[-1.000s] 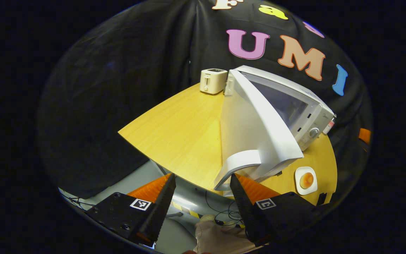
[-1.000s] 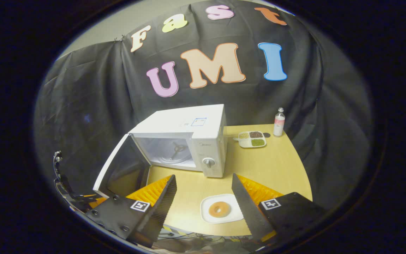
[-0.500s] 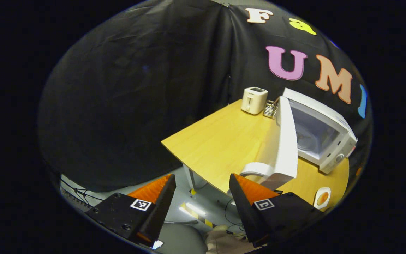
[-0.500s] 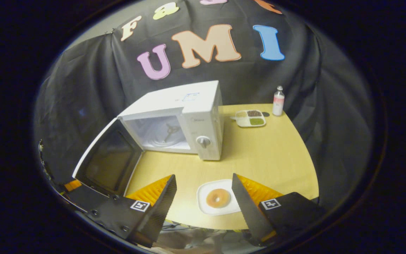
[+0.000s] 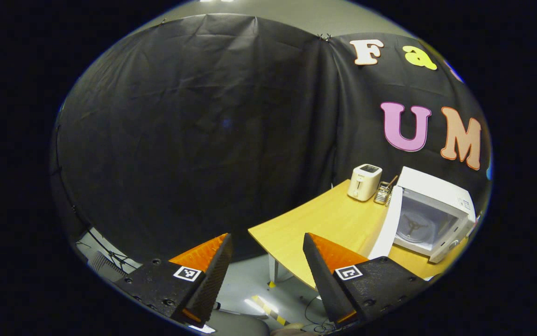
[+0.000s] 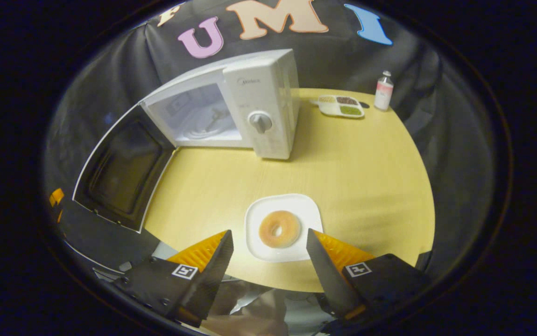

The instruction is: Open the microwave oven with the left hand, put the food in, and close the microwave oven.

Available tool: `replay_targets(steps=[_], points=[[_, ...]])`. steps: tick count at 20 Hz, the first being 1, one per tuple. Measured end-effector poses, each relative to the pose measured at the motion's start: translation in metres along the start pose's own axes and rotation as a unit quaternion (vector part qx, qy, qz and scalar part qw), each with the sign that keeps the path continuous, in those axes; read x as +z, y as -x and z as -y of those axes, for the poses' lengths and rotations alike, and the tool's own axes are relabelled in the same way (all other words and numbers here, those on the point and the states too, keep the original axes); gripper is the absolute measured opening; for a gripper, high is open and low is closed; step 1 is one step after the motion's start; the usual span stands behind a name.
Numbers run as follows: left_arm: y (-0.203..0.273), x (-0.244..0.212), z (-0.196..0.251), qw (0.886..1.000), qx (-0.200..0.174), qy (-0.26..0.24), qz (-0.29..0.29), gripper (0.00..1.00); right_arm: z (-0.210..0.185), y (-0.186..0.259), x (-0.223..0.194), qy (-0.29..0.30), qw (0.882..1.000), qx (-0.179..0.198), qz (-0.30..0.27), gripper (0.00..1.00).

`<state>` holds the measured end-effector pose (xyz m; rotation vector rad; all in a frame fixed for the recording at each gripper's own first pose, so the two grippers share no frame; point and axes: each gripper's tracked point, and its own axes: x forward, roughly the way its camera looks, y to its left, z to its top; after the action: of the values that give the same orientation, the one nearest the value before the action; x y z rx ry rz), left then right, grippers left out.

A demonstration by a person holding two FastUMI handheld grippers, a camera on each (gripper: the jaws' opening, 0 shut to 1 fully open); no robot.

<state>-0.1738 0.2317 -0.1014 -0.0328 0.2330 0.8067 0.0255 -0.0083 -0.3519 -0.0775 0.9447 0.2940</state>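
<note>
Now we note the doughnut [image 6: 279, 228] on its plate [image 6: 255, 217] on the desk [image 6: 362, 158], directly ahead of the open, empty right hand-held gripper [image 6: 268, 261], the nearer one, with the open microwave [image 6: 264, 100] beyond, ahead-left.

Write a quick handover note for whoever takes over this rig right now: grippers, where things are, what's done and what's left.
Left gripper: open, holding nothing, off the table's near edge, away from the microwave.
Right gripper: open, holding nothing, poised near the plate with the doughnut at the table's front edge.
Microwave door is swung wide open; the cavity holds just its turntable.
Done: door opened.
Left: grip the plate, set it inside, close the door.
</note>
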Motion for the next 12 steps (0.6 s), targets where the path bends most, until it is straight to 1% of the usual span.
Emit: replay_targets(steps=[3, 6, 7, 8, 9, 10, 12], points=[[0.015, 0.031, 0.032, 0.999, -0.023, -0.017, 0.038, 0.88, 0.002, -0.019, -0.01, 0.003, 1.0, 0.005, -0.028, 0.93], [0.023, 0.054, 0.07, 0.995, -0.058, -0.015, 0.074, 0.88, 0.005, -0.04, -0.019, -0.005, 0.998, 0.001, -0.057, 1.0], [0.025, 0.059, 0.084, 0.994, -0.073, -0.011, 0.079, 0.88, 0.007, -0.047, -0.022, -0.012, 0.998, -0.003, -0.068, 0.93], [0.027, 0.061, 0.092, 0.993, -0.083, -0.011, 0.081, 0.88, 0.008, -0.055, -0.024, -0.021, 0.997, -0.007, -0.077, 0.98], [0.025, 0.064, 0.097, 0.992, -0.091, -0.014, 0.083, 0.88, 0.008, -0.062, -0.026, -0.029, 0.996, -0.011, -0.085, 0.93], [0.018, 0.066, 0.102, 0.991, -0.098, -0.015, 0.085, 0.88, 0.011, -0.069, -0.027, -0.037, 0.995, -0.02, -0.094, 0.98], [0.006, 0.07, 0.119, 0.989, -0.12, -0.014, 0.085, 0.88, 0.012, -0.079, -0.03, -0.059, 0.992, -0.03, -0.107, 0.97]])
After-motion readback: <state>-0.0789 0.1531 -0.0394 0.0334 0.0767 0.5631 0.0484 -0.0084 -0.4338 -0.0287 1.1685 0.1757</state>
